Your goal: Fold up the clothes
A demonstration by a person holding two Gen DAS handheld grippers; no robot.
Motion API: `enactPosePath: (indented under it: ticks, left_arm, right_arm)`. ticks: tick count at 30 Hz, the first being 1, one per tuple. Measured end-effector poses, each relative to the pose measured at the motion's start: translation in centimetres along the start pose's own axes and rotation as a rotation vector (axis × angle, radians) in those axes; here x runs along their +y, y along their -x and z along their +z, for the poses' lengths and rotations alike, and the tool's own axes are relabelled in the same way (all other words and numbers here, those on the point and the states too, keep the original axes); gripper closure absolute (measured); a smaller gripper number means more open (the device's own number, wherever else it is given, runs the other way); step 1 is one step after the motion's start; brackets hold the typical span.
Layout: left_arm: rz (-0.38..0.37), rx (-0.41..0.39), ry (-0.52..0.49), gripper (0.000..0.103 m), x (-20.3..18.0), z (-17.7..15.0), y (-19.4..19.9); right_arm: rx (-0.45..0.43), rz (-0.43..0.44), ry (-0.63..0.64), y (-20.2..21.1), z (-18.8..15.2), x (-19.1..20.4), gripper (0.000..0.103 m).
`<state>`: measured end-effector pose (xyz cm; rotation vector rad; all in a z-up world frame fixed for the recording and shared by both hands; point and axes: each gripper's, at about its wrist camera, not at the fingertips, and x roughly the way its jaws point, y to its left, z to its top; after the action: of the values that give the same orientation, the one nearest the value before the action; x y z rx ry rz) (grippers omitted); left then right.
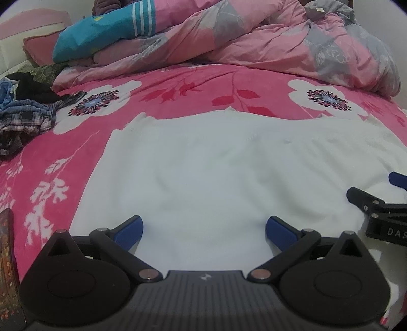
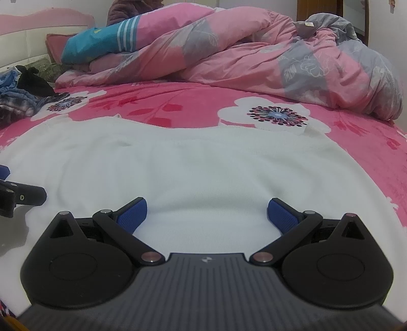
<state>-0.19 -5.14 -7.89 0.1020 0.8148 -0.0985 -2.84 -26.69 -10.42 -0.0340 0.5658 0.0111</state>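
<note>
1. White garment [image 1: 203, 165] lies spread flat on the pink flowered bed [image 1: 178, 89], just ahead of me.
2. My left tongs [image 1: 204, 230] gape wide over its near edge, gripping nothing.
3. My right tongs [image 2: 207, 214] gape likewise, alongside.

You're over bed, pink floral bedspread [image 2: 193, 101] filling view. Rumpled pink-and-grey duvet [image 2: 254, 58] heaped along far side, teal striped pillow [image 2: 101, 40] tucked against its left end. Pink headboard [image 2: 38, 20] at far left, white wall [image 2: 254, 3] behind. Wooden door frame [image 2: 315, 7] in far right corner. Light soft, even, no hard shadows.
</note>
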Motion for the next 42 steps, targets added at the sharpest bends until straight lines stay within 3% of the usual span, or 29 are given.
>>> enactPosePath:
  ticks: [9,13,16,20,25,27,32,35,39,42]
  left_arm:
    - [-0.03,-0.005,0.001,0.0,0.7,0.4,0.2]
    - [-0.025,-0.087,0.05,0.0,1.6,0.1,2.0]
    - [-0.036,-0.17,0.022,0.0,1.5,1.0,2.9]
    - [-0.063,-0.216,0.002,0.0,1.4,2.4,1.8]
    - [-0.066,-0.129,0.071,0.0,2.8,1.1,-2.4]
    - [-0.088,-0.176,0.083,0.0,3.3,0.3,-2.0]
    - [-0.131,-0.197,0.103,0.0,4.2,0.0,-2.3]
    - [-0.12,-0.192,0.086,0.0,3.9,0.2,-2.6]
    - [-0.099,-0.194,0.072,0.0,3.6,0.0,-2.6]
    - [-0.104,-0.195,0.076,0.0,3.7,0.0,-2.6]
  right_arm:
    - [-0.011,0.001,-0.003,0.1,-0.1,0.0,0.001]
    - [-0.002,-0.009,0.004,0.0,0.0,0.2,0.001]
    - [-0.009,-0.009,0.004,0.1,-0.1,0.1,0.001]
    - [-0.019,-0.01,0.001,0.2,-0.3,0.1,0.001]
    - [-0.027,-0.014,-0.001,0.3,-0.4,0.2,0.001]
    - [-0.028,-0.017,-0.001,0.3,-0.4,0.3,0.001]
    - [-0.012,-0.033,0.01,0.6,0.0,0.7,0.001]
    - [0.016,-0.053,-0.001,1.9,1.4,1.0,0.001]
    - [-0.035,-0.05,-0.008,3.1,3.8,0.1,0.002]
    - [-0.029,-0.09,0.008,1.3,5.5,-1.0,0.012]
